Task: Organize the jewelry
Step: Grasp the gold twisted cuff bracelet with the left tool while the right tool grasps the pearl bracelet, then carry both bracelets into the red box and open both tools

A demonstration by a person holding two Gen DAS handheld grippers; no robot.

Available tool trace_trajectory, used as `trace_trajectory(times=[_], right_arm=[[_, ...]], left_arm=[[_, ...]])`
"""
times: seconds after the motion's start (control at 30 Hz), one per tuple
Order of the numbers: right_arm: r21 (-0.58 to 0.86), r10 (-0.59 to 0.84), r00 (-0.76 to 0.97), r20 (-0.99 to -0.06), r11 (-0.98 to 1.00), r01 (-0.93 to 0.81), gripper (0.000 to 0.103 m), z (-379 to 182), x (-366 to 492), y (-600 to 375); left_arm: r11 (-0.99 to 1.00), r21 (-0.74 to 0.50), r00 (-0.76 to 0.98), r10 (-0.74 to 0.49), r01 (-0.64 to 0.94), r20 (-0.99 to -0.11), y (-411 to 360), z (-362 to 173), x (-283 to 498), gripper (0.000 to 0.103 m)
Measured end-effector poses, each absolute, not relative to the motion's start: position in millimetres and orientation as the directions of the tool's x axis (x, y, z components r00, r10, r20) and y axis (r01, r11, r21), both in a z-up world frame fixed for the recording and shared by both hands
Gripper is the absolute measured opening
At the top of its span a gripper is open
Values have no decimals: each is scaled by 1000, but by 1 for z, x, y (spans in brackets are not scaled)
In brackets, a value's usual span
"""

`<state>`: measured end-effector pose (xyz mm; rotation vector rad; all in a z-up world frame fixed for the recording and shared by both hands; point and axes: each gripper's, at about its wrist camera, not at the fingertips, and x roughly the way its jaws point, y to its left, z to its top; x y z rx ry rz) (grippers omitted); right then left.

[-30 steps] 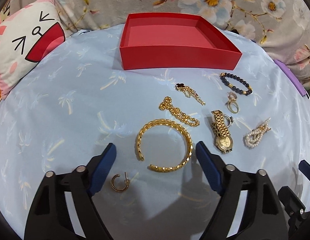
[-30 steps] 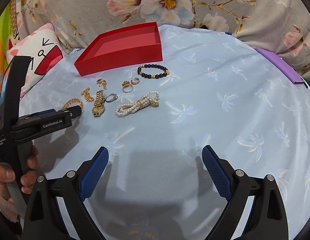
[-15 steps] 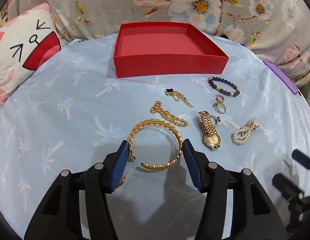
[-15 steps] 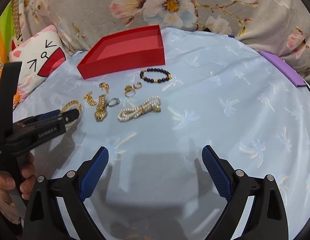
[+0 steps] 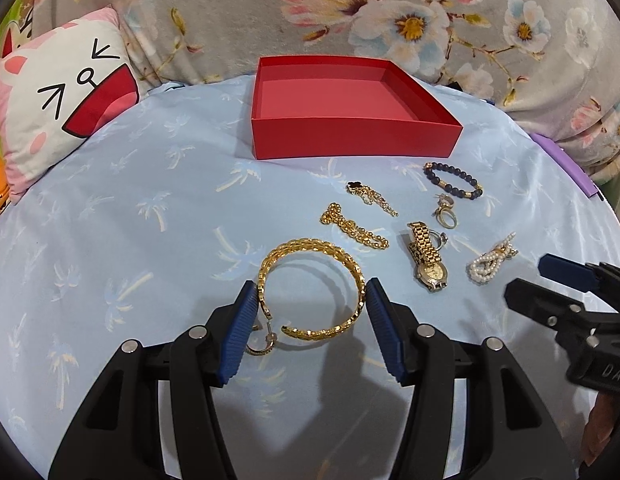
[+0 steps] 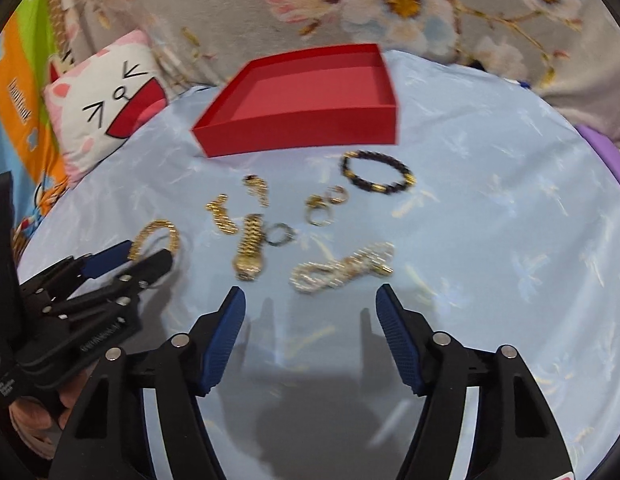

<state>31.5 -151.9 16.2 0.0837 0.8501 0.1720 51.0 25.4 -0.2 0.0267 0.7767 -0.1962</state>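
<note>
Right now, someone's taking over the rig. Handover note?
Left gripper: jaws have just closed onto the gold cuff bangle, pads touching both sides, bangle on the cloth.
Right gripper: nothing between the jaws, which have just been closing, low over the cloth near the pearl strand.
Red box: nothing in it.
On the cloth: small hoop earring, gold chain, gold watch, black bead bracelet, rings.
Done: nothing boxed. Left: every piece, bangle first.

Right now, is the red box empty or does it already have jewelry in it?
Empty. The red box shows only its bare pink floor in both views, while the gold bangle, watch and pearl strand lie on the blue cloth.
</note>
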Motion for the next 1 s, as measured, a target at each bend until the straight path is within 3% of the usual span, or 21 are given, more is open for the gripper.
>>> trace_trajectory(times=[0.03, 0.27, 0.5, 0.77, 0.87, 1.0], right_arm=[[128, 184, 647, -740, 983, -133, 56, 18, 34, -146], [191, 141, 620, -772, 981, 15, 52, -2, 48, -180], [232, 192, 619, -762, 973, -16, 46, -7, 58, -170], [182, 132, 638, -759, 983, 12, 30, -10, 84, -171], [154, 109, 647, -754, 988, 13, 14, -11, 87, -172], [178, 132, 655, -744, 984, 5, 14, -10, 85, -178]], left_arm=[[981, -50, 695, -169, 188, -699, 25, 0, 51, 54], [980, -57, 690, -174, 189, -703, 27, -1, 52, 54], [981, -42, 692, -165, 191, -703, 24, -2, 52, 54], [981, -39, 694, -164, 192, -702, 23, -2, 51, 54], [981, -40, 694, -165, 192, -701, 23, -2, 51, 54], [979, -46, 695, -173, 197, -698, 22, -1, 51, 54]])
